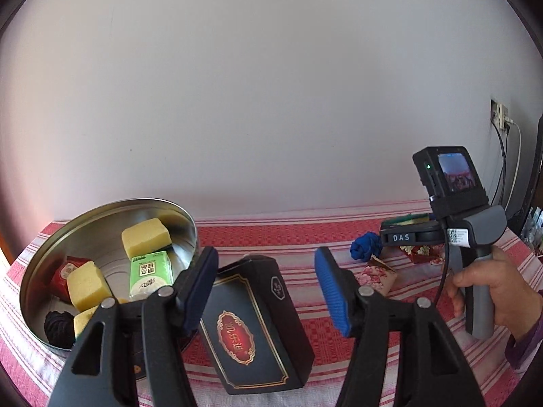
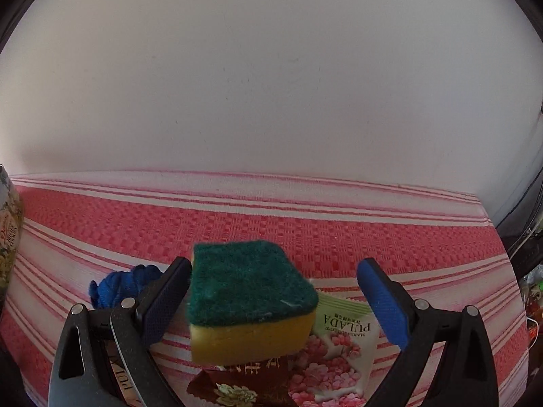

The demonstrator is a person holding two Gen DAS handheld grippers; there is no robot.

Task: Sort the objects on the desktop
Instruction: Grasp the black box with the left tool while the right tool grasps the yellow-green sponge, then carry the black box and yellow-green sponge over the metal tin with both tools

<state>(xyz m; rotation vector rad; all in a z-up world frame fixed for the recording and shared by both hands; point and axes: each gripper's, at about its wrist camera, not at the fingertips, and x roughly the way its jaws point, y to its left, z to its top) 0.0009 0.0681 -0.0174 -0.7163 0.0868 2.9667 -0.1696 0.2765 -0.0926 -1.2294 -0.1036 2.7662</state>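
In the left wrist view my left gripper (image 1: 266, 285) is open and empty above a black box with a red emblem (image 1: 256, 327). A round metal tin (image 1: 185, 218) at the left holds yellow sponges (image 1: 146, 237), a green tissue pack (image 1: 151, 273), a red packet (image 1: 66, 271) and a black yarn ball (image 1: 59, 329). The right gripper's body (image 1: 451, 234) is at the right, held by a hand. In the right wrist view my right gripper (image 2: 271, 300) is open around a green-topped yellow sponge (image 2: 251, 302); the left pad touches it, the right pad stands apart.
A red-and-white striped cloth (image 2: 271, 217) covers the table. A blue yarn ball (image 2: 118, 286) lies left of the sponge; it also shows in the left wrist view (image 1: 366, 246). A pink PULADA sachet (image 2: 336, 352) and a dark red packet (image 2: 234, 383) lie under the sponge. Wall behind.
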